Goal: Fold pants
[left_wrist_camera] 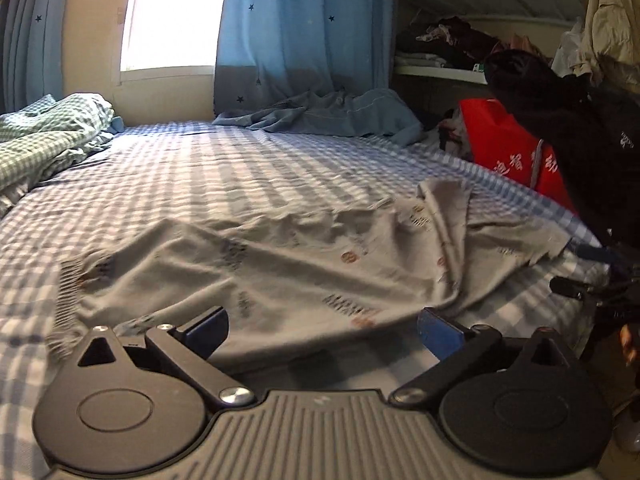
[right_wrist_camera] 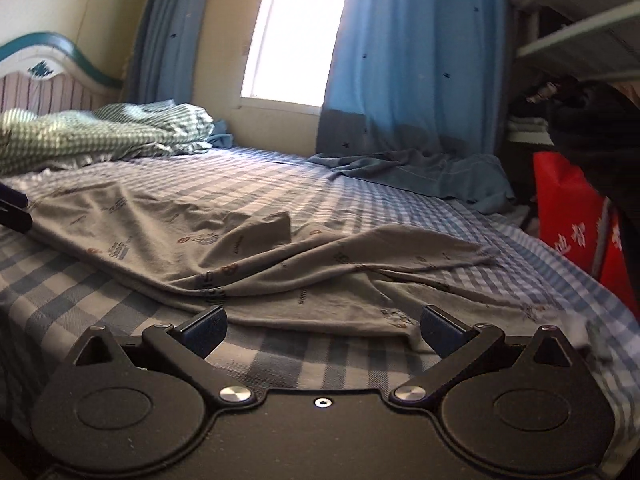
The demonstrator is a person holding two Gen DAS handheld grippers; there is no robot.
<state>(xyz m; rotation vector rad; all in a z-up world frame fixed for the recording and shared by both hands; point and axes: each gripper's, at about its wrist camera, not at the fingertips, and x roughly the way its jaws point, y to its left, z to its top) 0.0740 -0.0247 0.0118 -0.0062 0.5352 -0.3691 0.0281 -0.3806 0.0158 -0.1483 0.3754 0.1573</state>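
Grey pants with small printed marks lie rumpled and spread across the blue checked bed sheet. In the left wrist view my left gripper stands open just above the pants' near edge, its pads apart and touching nothing. In the right wrist view the pants lie with a fold sticking up in the middle. My right gripper is open over the near hem and holds nothing. At the far right of the left wrist view a person's dark sleeve shows.
A green checked quilt is bunched by the headboard. Blue curtains hang at the window, with a blue cloth below them. A red bag and shelves of clothes stand at the bed's right side.
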